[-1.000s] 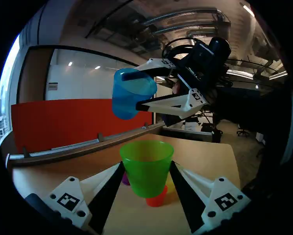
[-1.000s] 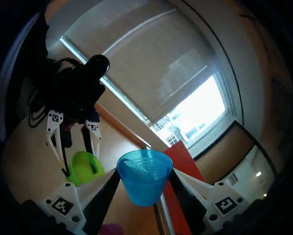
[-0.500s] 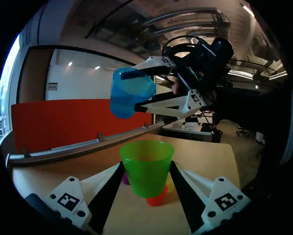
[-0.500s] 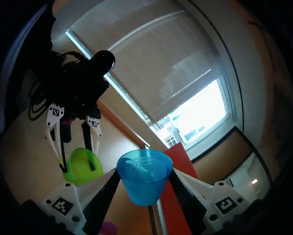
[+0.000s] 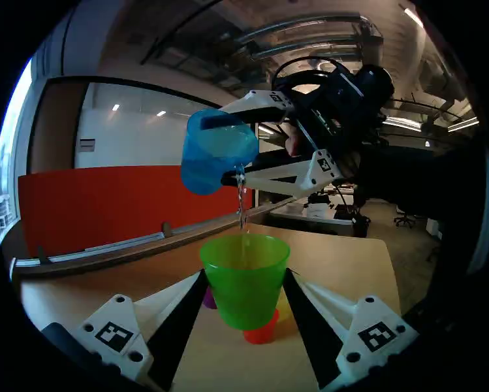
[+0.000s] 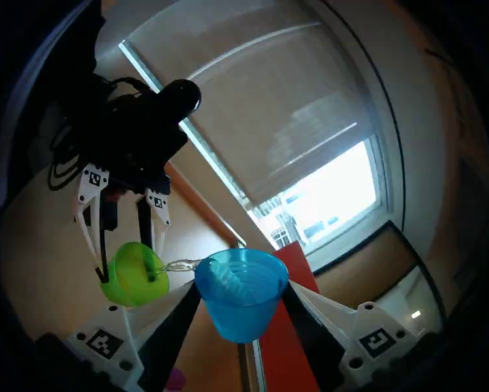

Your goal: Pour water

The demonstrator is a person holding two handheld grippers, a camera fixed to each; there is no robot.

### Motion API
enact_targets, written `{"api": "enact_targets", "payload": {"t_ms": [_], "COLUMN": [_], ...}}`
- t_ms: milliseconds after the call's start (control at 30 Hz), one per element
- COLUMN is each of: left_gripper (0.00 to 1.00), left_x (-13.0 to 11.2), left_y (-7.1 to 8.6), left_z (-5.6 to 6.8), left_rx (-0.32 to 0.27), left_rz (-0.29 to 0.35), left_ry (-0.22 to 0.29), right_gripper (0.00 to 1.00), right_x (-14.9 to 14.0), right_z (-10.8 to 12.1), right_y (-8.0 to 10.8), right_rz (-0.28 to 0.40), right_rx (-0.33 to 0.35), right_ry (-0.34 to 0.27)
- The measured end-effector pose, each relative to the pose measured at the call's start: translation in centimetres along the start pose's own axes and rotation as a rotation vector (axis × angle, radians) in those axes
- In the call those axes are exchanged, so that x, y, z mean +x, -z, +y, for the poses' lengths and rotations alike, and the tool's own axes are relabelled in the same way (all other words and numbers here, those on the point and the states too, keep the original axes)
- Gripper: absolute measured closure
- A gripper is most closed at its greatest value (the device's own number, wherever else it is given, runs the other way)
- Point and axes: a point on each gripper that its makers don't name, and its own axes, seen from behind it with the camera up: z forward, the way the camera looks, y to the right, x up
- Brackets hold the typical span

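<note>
My left gripper is shut on a green cup, held upright above the wooden table. Above it my right gripper holds a tilted blue cup. A thin stream of water falls from its rim into the green cup. In the right gripper view my right gripper is shut on the blue cup, and water runs from its lip to the green cup held by my left gripper.
An orange cup, a purple cup and a yellow one stand on the table behind the green cup. A red wall panel lies beyond the table's far edge. A bright window with a lowered blind is above.
The blue cup has tipped further over the green cup, and water now streams from it. The green cup has stayed in place.
</note>
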Motion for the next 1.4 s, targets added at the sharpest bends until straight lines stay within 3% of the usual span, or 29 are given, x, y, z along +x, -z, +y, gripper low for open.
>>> {"api": "enact_targets", "payload": {"t_ms": [1400], "left_gripper": [0.17], "left_x": [0.20], "left_y": [-0.44], "left_z": [0.19], "left_rx": [-0.001], "left_rz": [-0.003], "left_ry": [0.002], "right_gripper": [0.10], "right_x": [0.39], "right_z": [0.82], "right_y": [0.26], "right_rz": [-0.014], "right_rx": [-0.039], "right_ry": [0.121]}}
